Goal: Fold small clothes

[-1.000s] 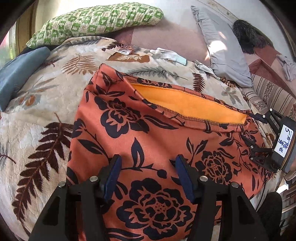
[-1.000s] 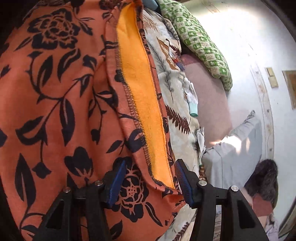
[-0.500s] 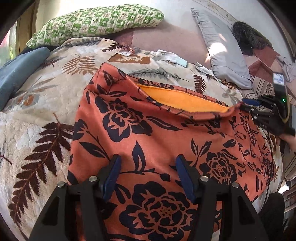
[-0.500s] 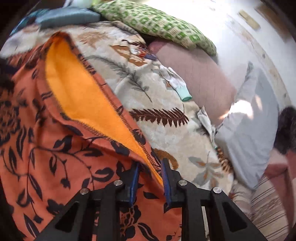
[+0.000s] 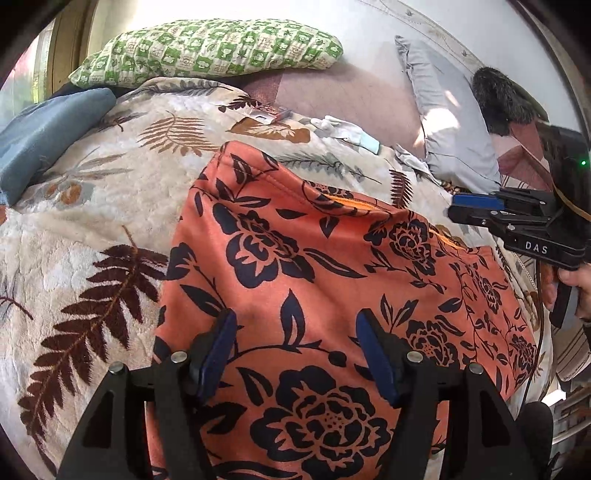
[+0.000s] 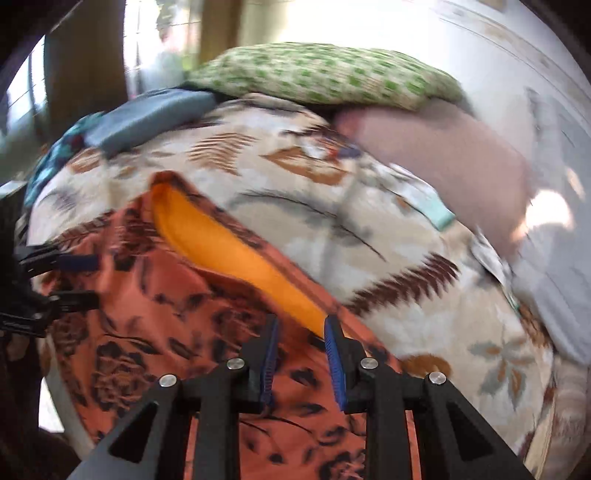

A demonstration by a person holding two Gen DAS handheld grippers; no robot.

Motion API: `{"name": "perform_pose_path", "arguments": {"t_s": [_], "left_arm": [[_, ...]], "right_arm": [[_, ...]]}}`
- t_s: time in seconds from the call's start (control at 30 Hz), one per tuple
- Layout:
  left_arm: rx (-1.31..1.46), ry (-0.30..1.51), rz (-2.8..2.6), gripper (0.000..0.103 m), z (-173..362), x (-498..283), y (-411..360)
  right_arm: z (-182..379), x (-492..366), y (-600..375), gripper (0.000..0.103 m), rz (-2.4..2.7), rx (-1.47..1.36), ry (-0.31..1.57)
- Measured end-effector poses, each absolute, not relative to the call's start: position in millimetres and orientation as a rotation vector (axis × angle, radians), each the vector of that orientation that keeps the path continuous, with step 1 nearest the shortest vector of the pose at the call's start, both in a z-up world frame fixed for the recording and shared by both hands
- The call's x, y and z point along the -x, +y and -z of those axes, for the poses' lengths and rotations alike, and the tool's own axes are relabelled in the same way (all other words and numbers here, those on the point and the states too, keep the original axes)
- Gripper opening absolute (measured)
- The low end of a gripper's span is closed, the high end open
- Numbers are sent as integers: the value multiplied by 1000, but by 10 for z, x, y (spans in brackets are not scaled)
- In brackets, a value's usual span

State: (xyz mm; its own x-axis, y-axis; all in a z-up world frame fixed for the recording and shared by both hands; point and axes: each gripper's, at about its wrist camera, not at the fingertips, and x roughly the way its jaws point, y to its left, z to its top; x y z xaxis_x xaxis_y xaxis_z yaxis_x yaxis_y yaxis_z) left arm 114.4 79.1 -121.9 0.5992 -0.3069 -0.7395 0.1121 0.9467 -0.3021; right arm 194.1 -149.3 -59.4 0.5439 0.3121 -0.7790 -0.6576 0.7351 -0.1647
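right hand-held gripper (image 6: 301, 363) being pulled back, jaws partly apart, nothing gripped | left hand-held gripper (image 5: 295, 354) being held wide open, empty | orange floral garment (image 5: 332, 280) lying on bed (image 5: 92, 229) | risk: hem springing open unpinned

Bright daylight from window (image 6: 155, 33) at upper left; sun patch on grey pillow (image 5: 439, 122). Left-wrist view sharp; right-wrist view motion-blurred, overexposed top. Fisheye bending, dark corners.
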Motion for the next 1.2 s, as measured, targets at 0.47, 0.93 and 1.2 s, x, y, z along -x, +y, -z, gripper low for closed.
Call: {"name": "perform_pose_path", "arguments": {"t_s": [0.47, 0.93, 1.2], "left_arm": [[287, 864, 192, 68, 1097, -1151, 1074], [-241, 1054, 723, 68, 685, -2411, -232], [-471, 1215, 897, 14, 1069, -2577, -1228]], "right_arm": [[1262, -2989, -984, 13, -582, 133, 1152], [1051, -878, -3000, 74, -370, -205, 929], [1328, -642, -3381, 74, -349, -340, 892]]}}
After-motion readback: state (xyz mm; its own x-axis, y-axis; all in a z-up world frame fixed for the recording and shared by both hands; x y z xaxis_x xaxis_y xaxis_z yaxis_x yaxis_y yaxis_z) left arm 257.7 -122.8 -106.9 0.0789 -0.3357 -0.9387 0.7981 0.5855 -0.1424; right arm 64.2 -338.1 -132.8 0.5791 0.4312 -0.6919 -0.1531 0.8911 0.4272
